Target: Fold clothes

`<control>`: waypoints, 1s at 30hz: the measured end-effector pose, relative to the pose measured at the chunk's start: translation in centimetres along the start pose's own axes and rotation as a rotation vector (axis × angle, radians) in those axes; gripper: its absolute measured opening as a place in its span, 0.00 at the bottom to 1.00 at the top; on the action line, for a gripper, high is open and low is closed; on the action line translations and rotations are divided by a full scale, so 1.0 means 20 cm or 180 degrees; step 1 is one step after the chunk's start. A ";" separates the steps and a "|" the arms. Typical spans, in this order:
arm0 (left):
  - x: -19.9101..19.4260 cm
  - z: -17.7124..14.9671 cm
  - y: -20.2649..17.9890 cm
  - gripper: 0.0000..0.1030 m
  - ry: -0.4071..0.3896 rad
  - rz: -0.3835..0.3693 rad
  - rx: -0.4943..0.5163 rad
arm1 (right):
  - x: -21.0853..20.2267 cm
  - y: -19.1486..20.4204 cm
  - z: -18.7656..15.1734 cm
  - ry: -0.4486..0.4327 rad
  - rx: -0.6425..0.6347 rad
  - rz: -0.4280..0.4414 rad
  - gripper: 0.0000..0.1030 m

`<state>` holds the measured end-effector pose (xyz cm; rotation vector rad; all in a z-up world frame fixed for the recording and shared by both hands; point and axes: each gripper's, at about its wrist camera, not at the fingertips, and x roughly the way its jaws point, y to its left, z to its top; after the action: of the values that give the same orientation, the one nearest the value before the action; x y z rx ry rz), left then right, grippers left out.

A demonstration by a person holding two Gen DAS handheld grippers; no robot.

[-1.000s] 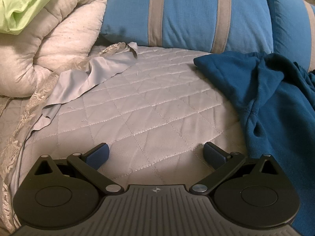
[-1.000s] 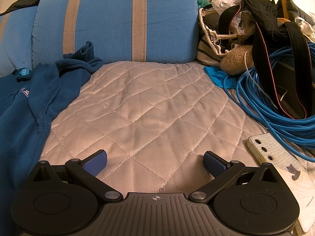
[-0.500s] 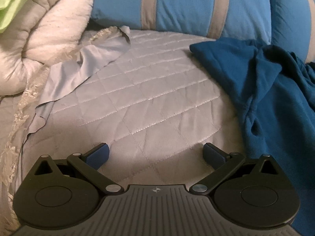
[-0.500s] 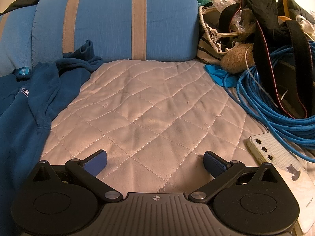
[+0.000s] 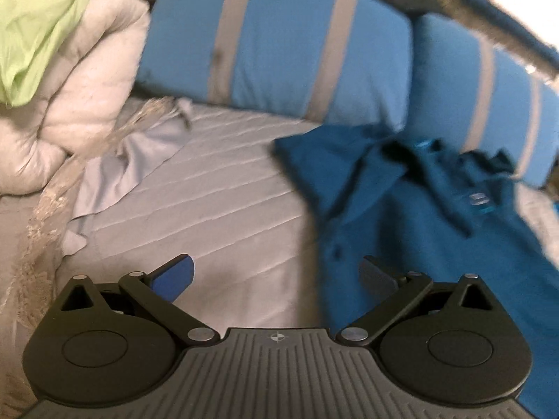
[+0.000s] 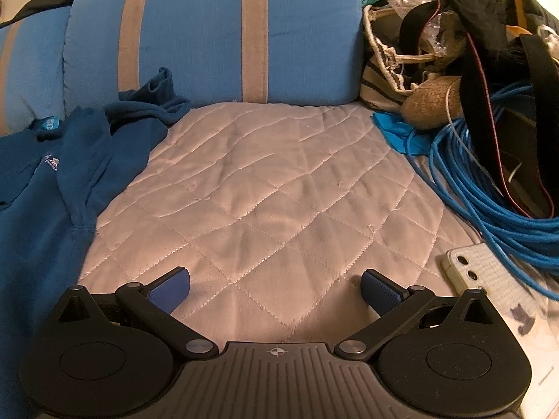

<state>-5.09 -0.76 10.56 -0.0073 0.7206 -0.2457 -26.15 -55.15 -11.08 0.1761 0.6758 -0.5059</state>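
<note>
On the bed (image 6: 279,181), toward 10 o'clock, the blue shirt (image 6: 42,209) is seen unfolded; nothing is gripped, as left claw (image 5: 276,276) and right claw (image 6: 276,284) are spread apart.

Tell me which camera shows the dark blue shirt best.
The left wrist view, though blurred: it shows the shirt spread across the bed with collar and chest logo. The right wrist view is sharper but catches only one side of it, cut off by the left edge.
</note>
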 end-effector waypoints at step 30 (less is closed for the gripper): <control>-0.05 -0.30 -0.51 1.00 -0.0159 -0.0466 0.0232 | 0.14 0.58 0.57 -0.0156 -0.0470 0.1060 0.90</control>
<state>-11.94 -10.04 7.65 0.0030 0.6619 -0.4104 -12.25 -49.77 -4.13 0.1331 0.6181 -0.1398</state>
